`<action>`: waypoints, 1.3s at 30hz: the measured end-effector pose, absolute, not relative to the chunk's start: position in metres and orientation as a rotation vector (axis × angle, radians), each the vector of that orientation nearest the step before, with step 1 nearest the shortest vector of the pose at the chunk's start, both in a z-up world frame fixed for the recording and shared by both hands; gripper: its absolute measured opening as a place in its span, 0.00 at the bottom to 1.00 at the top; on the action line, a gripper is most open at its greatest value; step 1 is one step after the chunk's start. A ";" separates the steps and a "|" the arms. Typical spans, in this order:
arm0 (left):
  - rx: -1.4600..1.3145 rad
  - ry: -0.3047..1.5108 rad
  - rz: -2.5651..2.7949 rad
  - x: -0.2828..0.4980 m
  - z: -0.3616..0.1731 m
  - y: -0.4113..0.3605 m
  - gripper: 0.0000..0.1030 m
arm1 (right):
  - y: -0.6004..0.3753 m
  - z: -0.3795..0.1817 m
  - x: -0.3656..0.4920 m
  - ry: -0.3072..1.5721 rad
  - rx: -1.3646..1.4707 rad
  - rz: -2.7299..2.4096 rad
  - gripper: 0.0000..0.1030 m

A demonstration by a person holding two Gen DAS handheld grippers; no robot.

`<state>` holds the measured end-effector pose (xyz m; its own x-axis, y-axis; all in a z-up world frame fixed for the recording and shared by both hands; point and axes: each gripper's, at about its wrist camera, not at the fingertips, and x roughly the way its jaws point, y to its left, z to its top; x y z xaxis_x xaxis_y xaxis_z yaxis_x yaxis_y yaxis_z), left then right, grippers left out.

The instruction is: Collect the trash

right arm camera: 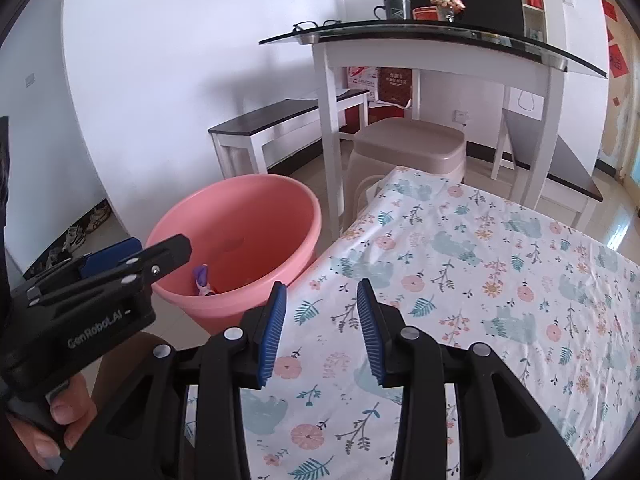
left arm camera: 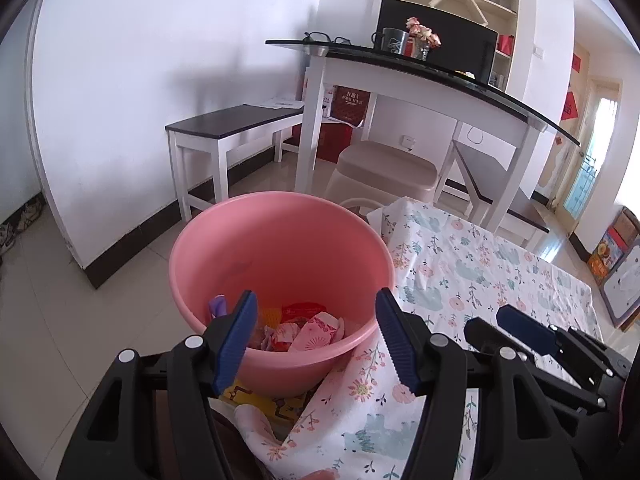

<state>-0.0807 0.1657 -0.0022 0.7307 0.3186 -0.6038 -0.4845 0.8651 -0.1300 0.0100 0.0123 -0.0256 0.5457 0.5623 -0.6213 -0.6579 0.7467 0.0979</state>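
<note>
Floral tablecloth [right arm camera: 500,280] beside pink tub [left arm camera: 280,240], white walls.

Beige stool [right arm camera: 412,148] under glass-topped table [right arm camera: 432,36]

Basin [right arm camera: 240,216] wall hides most wrappers [right arm camera: 203,280].

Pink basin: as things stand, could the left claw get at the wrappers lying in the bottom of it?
Probably yes. The left claw hangs open and empty over the near rim of the pink basin, the wrappers lie uncovered just beyond its tips, and the right claw sits aside over the floral cloth.
</note>
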 end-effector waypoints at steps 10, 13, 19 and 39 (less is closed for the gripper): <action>-0.249 0.591 0.434 -0.085 0.006 0.152 0.56 | -0.002 -0.022 0.006 0.672 -0.138 0.692 0.36; -0.241 0.586 0.430 -0.086 0.008 0.149 0.55 | -0.006 -0.020 0.004 0.668 -0.135 0.689 0.36; -0.230 0.579 0.426 -0.087 0.013 0.143 0.54 | -0.010 -0.019 0.001 0.662 -0.134 0.688 0.36; -0.224 0.571 0.424 -0.090 0.020 0.140 0.54 | -0.014 -0.015 0.000 0.655 -0.129 0.687 0.36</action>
<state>-0.0901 0.1395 0.0196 0.7589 0.3244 -0.5647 -0.4464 0.8904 -0.0885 0.0000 -0.0135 -0.0154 0.5830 0.5471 -0.6007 -0.6256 0.7740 0.0977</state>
